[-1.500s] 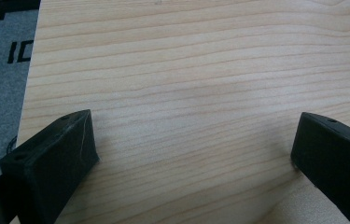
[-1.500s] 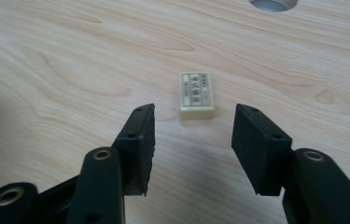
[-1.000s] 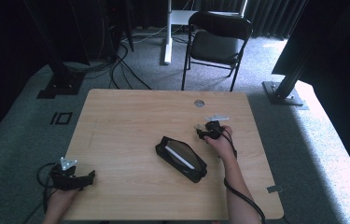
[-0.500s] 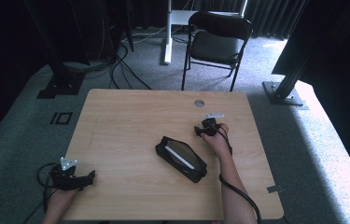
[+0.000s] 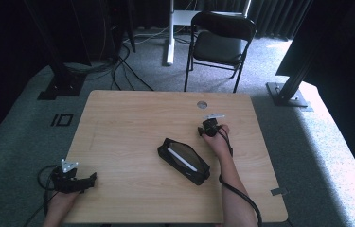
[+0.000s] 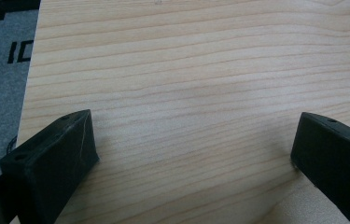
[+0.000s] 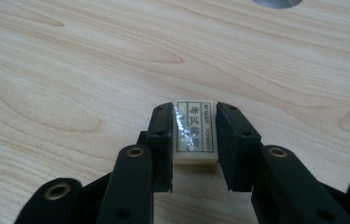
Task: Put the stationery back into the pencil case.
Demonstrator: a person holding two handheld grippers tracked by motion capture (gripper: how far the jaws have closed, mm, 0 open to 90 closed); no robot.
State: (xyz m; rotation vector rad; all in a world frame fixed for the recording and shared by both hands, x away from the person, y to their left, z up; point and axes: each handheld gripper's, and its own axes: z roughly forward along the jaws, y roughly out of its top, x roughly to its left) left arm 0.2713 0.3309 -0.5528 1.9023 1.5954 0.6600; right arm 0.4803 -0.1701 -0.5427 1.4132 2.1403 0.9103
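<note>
Broadly, a pale wooden surface (image 5: 132,123) takes up the middle of the high view, standing on grey carpet with a black folding chair (image 5: 221,43) beyond its far edge. Near the far right corner of the surface sits a small round grommet hole (image 5: 202,104).

Next in size, a black zipped pencil case (image 5: 183,161) lies at a slant right of centre, its top open on something white inside. It is near the right hand but apart from it.

At the near left corner the left tongs (image 5: 91,179) rest by the edge, a cable trailing off behind them. In the left gripper view their jaws stand wide apart with only bare wood grain between them.

Further right, the right tongs (image 5: 203,130) sit between the pencil case and the grommet hole, pointing down at the surface. Their jaws have just been closing, and in the right gripper view they press on both long sides of a small cream eraser (image 7: 196,133). The eraser lies flat on the wood, its printed label facing up, with a shiny strip of wrap along one side.
</note>
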